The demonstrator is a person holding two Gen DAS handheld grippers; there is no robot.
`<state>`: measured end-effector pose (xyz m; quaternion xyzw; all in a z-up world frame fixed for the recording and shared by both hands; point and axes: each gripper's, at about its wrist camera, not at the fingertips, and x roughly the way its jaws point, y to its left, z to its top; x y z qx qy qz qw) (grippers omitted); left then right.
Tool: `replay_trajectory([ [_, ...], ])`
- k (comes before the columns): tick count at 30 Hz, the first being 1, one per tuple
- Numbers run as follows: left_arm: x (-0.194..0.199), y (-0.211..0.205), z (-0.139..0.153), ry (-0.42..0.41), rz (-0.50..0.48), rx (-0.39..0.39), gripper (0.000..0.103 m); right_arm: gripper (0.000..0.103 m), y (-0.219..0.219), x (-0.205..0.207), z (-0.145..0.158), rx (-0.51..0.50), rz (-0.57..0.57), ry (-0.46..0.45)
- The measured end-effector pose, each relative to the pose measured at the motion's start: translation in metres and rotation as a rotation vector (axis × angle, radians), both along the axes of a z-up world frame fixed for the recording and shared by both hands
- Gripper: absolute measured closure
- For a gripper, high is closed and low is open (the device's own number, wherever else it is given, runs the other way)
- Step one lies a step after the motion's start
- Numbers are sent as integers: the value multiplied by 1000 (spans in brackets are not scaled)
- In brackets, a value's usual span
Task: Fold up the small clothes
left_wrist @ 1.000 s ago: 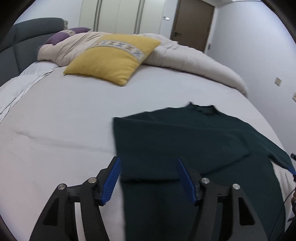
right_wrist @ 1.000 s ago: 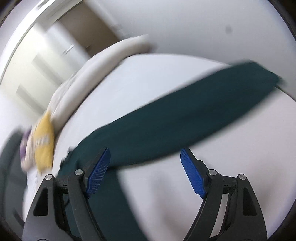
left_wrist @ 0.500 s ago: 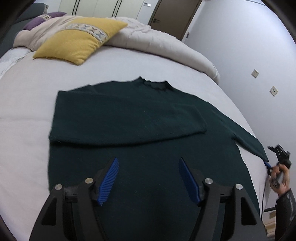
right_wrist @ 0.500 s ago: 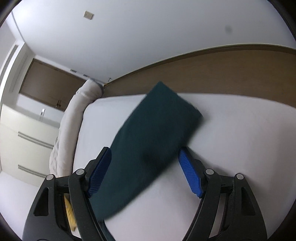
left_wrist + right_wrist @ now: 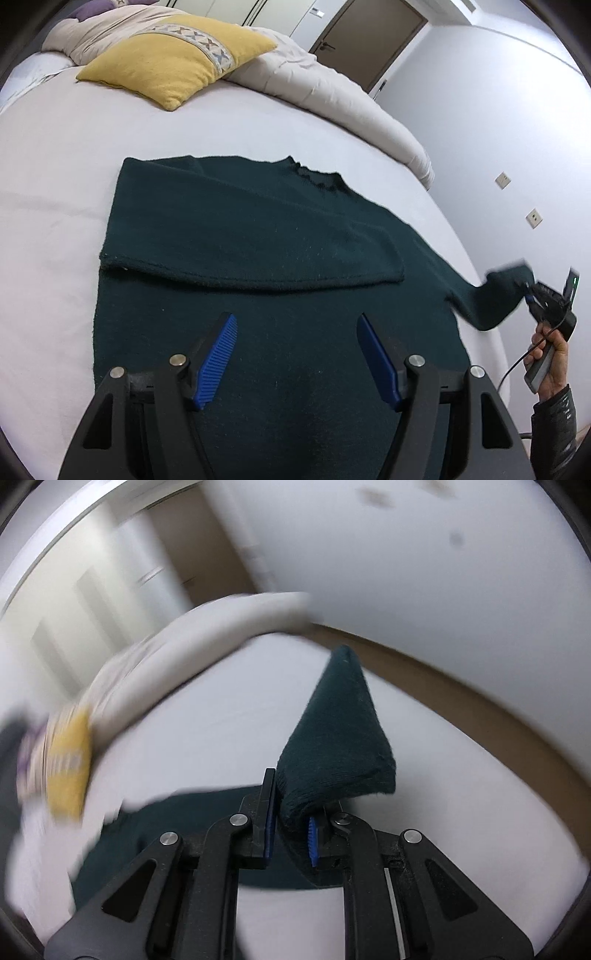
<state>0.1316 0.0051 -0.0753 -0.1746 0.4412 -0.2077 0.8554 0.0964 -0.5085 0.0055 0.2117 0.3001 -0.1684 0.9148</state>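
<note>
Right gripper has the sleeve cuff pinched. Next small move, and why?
Probably carry the sleeve cuff inward across the sweater body. The right gripper is shut on it, lifted off the bed; the other sleeve already lies folded over the chest, so this one should mirror it. The left gripper hangs open above the hem.

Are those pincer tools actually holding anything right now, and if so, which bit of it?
The right gripper is clamped on the dark green sweater, holding it by the cuff end of one sleeve. The left gripper is open, holding nothing.
</note>
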Motion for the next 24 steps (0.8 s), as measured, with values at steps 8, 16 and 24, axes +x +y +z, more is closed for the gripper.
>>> replay_trajectory([
  [8, 5, 18, -2, 26, 27, -72, 33, 88, 248, 48, -41, -192, 455, 149],
  [16, 25, -13, -9, 71, -26, -91, 33, 37, 296, 24, -103, -45, 654, 180],
  [24, 62, -106, -28, 144, -135, 22, 53, 37, 201, -74, -94, 111, 477, 59],
])
